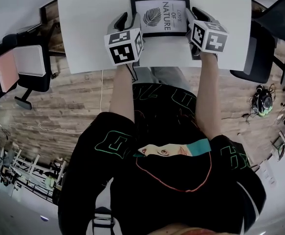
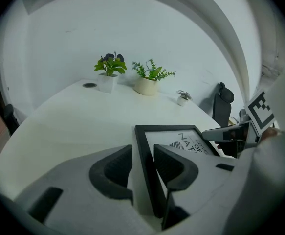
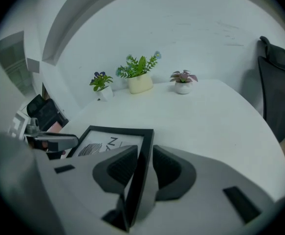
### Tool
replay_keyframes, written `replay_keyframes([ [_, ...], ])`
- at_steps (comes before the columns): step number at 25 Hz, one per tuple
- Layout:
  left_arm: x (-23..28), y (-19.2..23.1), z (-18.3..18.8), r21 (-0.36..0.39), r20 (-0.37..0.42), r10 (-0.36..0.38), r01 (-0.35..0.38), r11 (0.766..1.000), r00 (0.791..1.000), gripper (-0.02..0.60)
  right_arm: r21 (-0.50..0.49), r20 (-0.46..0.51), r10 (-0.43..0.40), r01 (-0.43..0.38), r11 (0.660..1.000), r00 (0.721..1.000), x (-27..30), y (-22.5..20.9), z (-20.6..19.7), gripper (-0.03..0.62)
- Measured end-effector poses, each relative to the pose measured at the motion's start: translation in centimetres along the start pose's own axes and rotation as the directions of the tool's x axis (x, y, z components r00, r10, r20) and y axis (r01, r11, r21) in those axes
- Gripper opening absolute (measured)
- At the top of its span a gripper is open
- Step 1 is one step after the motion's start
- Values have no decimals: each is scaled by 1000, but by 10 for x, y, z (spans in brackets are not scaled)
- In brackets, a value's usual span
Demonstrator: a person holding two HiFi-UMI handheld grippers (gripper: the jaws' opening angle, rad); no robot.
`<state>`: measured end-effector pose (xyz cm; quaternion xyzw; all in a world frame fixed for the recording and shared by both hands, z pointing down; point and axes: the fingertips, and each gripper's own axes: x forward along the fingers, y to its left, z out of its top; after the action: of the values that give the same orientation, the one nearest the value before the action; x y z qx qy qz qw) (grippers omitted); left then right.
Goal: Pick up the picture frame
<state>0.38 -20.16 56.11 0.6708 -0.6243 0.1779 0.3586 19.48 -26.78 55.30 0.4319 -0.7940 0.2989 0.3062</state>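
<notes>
A black picture frame holding a leaf print with lettering lies on the white table, close to its near edge. My left gripper straddles the frame's left side, which runs between its two dark pads in the left gripper view, where the frame shows a white gap on its outer side. My right gripper straddles the right side in the same way. There the frame passes between the pads, and a thin gap shows. Neither gripper's pads press the frame.
Three small potted plants stand at the far end of the table. A black office chair stands to the right of the table. Another chair with a pink item stands to the left. The table's near edge lies just under my wrists.
</notes>
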Motion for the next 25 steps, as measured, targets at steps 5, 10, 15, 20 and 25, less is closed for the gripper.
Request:
replay_keyframes([
  [5, 6, -7, -10, -13, -62, 30, -31, 999, 998, 129, -19, -45, 40, -41, 999, 998, 6, 5, -7, 103],
  [10, 6, -5, -10, -82, -53, 48, -52, 995, 997, 84, 36, -58, 53, -51, 998, 997, 8, 4, -8, 98],
  [15, 5, -4, -7, -127, -51, 56, -62, 990, 997, 77, 35, -59, 45, -43, 998, 997, 6, 3, -4, 86],
  [20, 0, -12, 12, -97, -7, 47, -47, 994, 999, 72, 38, 20, 40, -41, 998, 999, -2, 0, 14, 78],
  [25, -4, -24, 42, -55, 52, 47, -44, 998, 998, 72, 44, 90, 28, -32, 999, 996, -16, -9, 41, 75],
])
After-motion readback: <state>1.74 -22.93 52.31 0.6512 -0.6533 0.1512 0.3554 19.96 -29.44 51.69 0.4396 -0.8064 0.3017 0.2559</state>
